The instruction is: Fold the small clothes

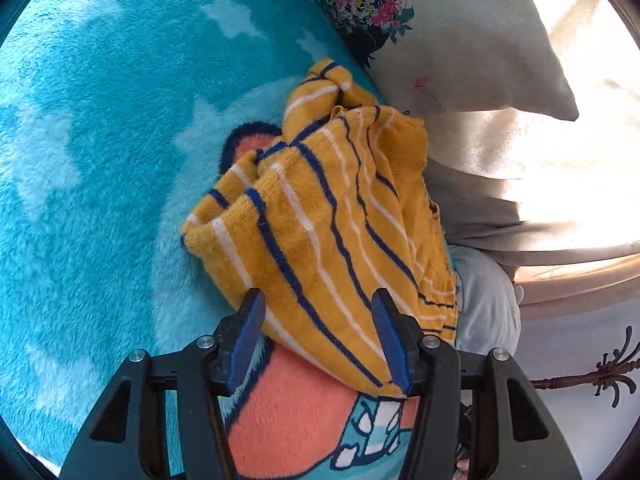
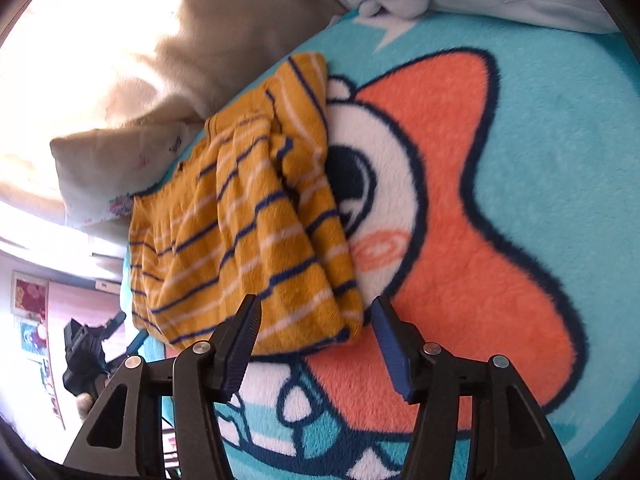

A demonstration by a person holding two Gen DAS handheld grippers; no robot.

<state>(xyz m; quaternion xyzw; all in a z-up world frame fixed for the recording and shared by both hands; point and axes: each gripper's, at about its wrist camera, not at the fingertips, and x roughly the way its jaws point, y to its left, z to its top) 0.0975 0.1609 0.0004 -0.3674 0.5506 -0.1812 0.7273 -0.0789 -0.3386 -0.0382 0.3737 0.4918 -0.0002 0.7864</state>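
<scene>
Now both grippers hover with jaws spread wide over a rumpled striped garment on a blanket.

Left to right in the left wrist view: the turquoise blanket (image 1: 88, 128) with pale stars, then the yellow garment (image 1: 320, 220) with blue and white stripes lying bunched across it, then a flowered pillow (image 1: 460, 40) and beige bedding at the far right, touching the garment's far edge. The garment's long axis runs from near the left gripper (image 1: 318, 340) toward the far pillow. The left gripper holds nothing. In the right wrist view the right gripper (image 2: 316, 344) is likewise empty, at the garment's near hem, beside the blanket's orange cartoon figure (image 2: 460, 240).
</scene>
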